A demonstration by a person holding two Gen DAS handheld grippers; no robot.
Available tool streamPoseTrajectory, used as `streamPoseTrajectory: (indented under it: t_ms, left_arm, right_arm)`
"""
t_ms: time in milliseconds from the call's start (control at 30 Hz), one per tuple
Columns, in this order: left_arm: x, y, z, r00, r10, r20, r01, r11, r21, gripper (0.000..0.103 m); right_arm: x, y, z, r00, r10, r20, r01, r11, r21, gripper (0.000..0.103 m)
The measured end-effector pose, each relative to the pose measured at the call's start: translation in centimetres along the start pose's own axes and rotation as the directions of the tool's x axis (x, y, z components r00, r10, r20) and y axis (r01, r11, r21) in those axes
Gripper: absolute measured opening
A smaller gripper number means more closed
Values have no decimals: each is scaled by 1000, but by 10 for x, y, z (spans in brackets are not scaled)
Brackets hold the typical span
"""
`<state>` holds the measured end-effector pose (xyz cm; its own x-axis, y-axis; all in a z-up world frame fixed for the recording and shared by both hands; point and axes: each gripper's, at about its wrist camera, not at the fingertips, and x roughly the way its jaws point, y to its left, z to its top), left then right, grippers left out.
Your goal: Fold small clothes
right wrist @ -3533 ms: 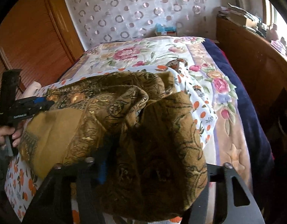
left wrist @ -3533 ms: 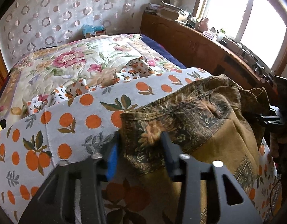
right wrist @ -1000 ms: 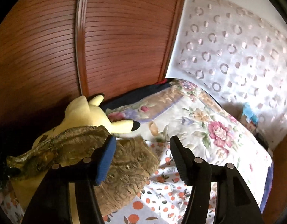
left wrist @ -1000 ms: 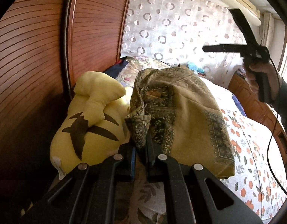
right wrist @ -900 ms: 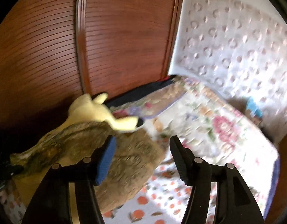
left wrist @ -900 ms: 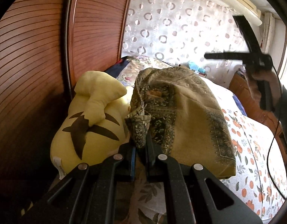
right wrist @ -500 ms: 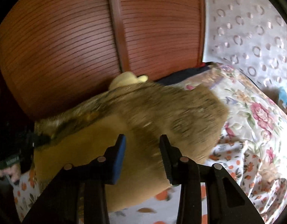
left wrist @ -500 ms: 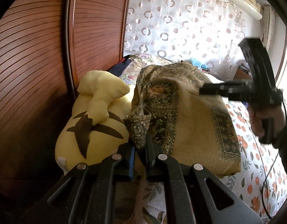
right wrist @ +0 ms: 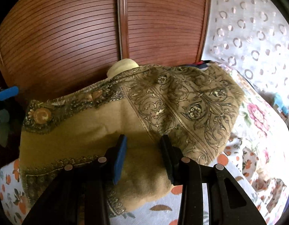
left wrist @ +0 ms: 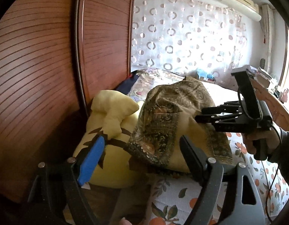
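Observation:
The folded mustard-brown patterned cloth (left wrist: 174,120) lies draped over a yellow plush toy (left wrist: 110,123) at the bed's left side, by the wooden headboard. My left gripper (left wrist: 140,150) is open, its jaws wide apart on either side of the cloth's near corner, holding nothing. My right gripper (right wrist: 142,146) is open, its fingertips low over the plain middle of the cloth (right wrist: 99,123). It also shows in the left wrist view (left wrist: 199,115), reaching onto the cloth from the right.
A ribbed wooden headboard (left wrist: 41,65) stands close on the left and behind the cloth (right wrist: 88,28). The bed carries an orange-print sheet (left wrist: 257,178) and a floral quilt (right wrist: 260,116). A circle-patterned curtain (left wrist: 191,37) hangs beyond.
My left gripper has opened and let go of the cloth's corner, which now rests on the plush toy. My right gripper has come down over the cloth.

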<state>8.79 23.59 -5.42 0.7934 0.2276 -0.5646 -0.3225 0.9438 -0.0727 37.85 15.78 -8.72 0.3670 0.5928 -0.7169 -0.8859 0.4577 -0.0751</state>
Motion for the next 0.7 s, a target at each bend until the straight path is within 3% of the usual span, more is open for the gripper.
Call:
streamPoseTrajectory:
  t_ms: [233,400,633,700]
  left_arm:
    - [-15,-19,-3,1000,6,12,-6,999,46,83]
    - [-30,-36,-11,1000,-6,20,5,998,64,83]
    - [-44,-65,-27,998,-60,12,58,992,112,83]
    - [-48,-75,-31,997,-78,8,77,989,124,83]
  right_arm:
    - [-64,24,-19,999,2,48,-4,999,54,46]
    - [-108,44,-46,990,-89,112,80,994,80,51]
    - [-159,66,-91,977,-147,157,120,979,167,84]
    - [-175,69,-107,970,-180,162,146,968,202,86]
